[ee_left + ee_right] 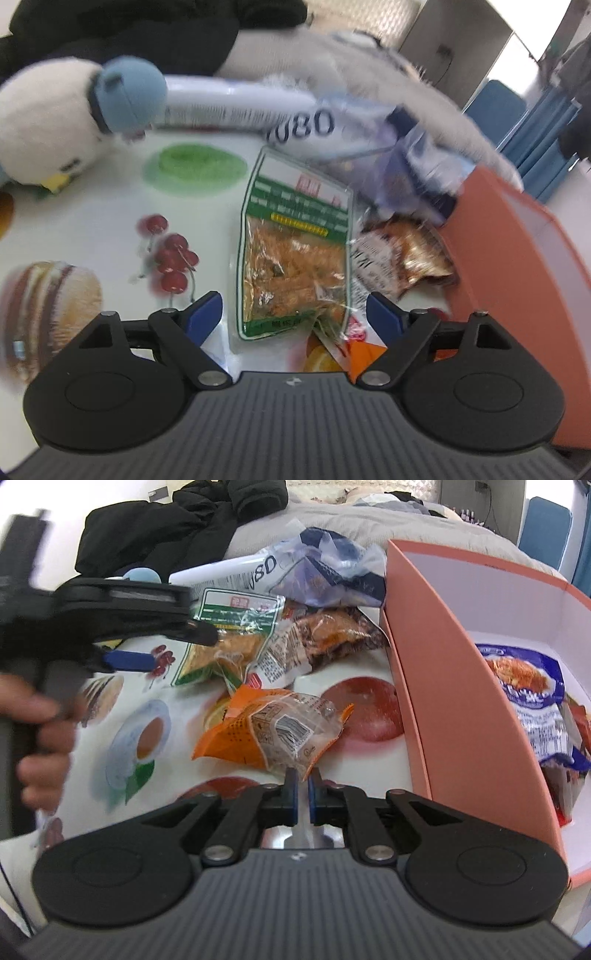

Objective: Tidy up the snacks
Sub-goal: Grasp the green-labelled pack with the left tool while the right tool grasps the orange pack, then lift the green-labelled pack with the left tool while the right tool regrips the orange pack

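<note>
The orange snack packet [271, 731] lies on the fruit-printed tablecloth [140, 738], just left of the salmon-pink box [436, 686], and its crimped corner sits between the clenched jaws of the right gripper [302, 781]. It looks light and crinkly: thin film, partly clear, puffed with air, likely slippery if pinched on the belly. The flat sealed edge is the sound place to hold, and that is where the pads appear to bite.

Further from the box, the green-and-clear packet [295, 251] lies flat on the cloth, with the left gripper [293, 314] above its near end, jaws released and wide, touching nothing. This one looks soft and thin too, its contents probably brittle; its top or bottom seam would be the better hold.

Between it and the box sits a brown-and-gold wrapper [399, 254]; behind that, a crumpled blue-and-white bag [406, 158]. Inside the box lies a blue noodle packet [524, 694]. Well away from the box rests a white plush toy [44, 122].
</note>
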Action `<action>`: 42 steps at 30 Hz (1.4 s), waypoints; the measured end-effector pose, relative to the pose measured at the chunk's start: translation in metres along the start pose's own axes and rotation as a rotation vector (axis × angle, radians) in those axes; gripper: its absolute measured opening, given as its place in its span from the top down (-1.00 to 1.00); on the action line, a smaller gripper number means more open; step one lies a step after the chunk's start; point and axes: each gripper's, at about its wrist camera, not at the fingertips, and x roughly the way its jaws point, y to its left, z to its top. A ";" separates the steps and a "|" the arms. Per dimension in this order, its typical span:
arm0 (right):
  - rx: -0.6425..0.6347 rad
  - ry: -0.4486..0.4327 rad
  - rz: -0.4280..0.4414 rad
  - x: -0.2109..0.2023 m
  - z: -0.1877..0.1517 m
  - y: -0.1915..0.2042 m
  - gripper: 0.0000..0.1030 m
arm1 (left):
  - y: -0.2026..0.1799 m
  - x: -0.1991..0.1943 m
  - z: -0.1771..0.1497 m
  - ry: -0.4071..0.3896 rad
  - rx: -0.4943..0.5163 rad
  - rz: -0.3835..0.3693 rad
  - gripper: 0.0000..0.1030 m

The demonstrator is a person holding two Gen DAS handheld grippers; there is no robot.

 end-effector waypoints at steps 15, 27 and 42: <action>-0.022 -0.017 0.036 -0.005 -0.007 -0.001 0.85 | 0.003 0.001 0.000 0.009 -0.021 0.036 -0.26; -0.065 -0.023 0.048 -0.058 -0.034 0.001 0.85 | 0.033 -0.101 -0.081 0.019 -0.167 0.069 -0.24; -0.090 0.020 0.121 -0.121 -0.085 -0.003 0.80 | 0.015 -0.203 -0.178 0.023 -0.126 0.147 -0.27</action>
